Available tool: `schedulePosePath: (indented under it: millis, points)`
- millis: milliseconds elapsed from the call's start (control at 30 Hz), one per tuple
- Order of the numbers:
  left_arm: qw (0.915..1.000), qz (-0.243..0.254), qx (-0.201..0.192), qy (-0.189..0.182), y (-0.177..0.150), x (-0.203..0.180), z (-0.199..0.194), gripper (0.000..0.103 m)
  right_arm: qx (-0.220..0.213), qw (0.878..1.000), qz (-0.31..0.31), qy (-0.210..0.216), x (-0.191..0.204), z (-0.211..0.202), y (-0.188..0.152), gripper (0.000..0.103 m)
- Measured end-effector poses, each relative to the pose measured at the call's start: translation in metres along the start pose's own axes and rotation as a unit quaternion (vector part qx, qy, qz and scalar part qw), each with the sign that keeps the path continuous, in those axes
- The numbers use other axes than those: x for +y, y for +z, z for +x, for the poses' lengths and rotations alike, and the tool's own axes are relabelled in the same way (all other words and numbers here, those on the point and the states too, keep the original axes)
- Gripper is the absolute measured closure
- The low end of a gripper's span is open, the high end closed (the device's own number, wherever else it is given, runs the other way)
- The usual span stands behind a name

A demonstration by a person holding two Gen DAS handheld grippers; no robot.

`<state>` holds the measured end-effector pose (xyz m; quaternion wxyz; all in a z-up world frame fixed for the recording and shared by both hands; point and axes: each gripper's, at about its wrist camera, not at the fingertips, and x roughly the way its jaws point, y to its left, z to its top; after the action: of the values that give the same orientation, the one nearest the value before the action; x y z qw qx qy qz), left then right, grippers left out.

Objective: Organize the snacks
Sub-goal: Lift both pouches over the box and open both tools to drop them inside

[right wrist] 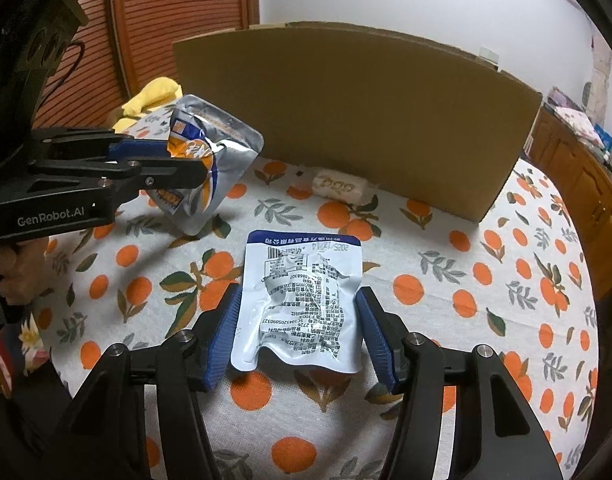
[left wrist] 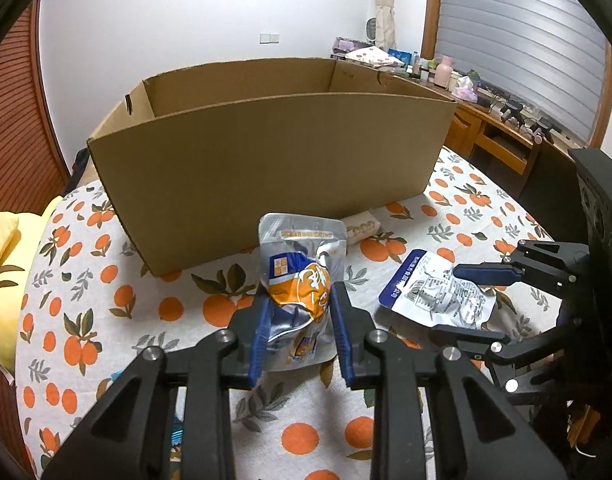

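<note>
Cardboard box (left wrist: 265, 152) stands beyond my left tool (left wrist: 299, 312), pinching the orange pouch (left wrist: 301, 280); my right tool (right wrist: 297, 336) straddles the white pouch (right wrist: 301, 304), spread.

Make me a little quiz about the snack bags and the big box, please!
1. True or false: the left gripper is squeezing the orange and silver bag.
2. Which bag lies flat on the tablecloth? A: orange and silver bag. B: white and blue bag.
3. What sits right against the cardboard box?

Key: 1 true. 2 B. 3 a small white packet.
</note>
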<state>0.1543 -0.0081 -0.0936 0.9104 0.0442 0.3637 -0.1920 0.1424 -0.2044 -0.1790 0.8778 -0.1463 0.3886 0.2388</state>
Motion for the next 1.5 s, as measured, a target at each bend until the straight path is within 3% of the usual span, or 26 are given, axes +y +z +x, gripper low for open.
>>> schedulePosePath:
  millis: [867,1500]
  points:
    - [0.9987,0.009,-0.050,-0.003,0.024,-0.009,-0.041,0.077,-0.044,0.999,0.011,-0.012,-0.012,-0.033,0.011,0.044]
    - [0.9950,0.003,-0.100,0.005,0.072,0.014,-0.057,0.077,-0.112,0.993,-0.015,-0.027,-0.024,-0.069,0.063,0.044]
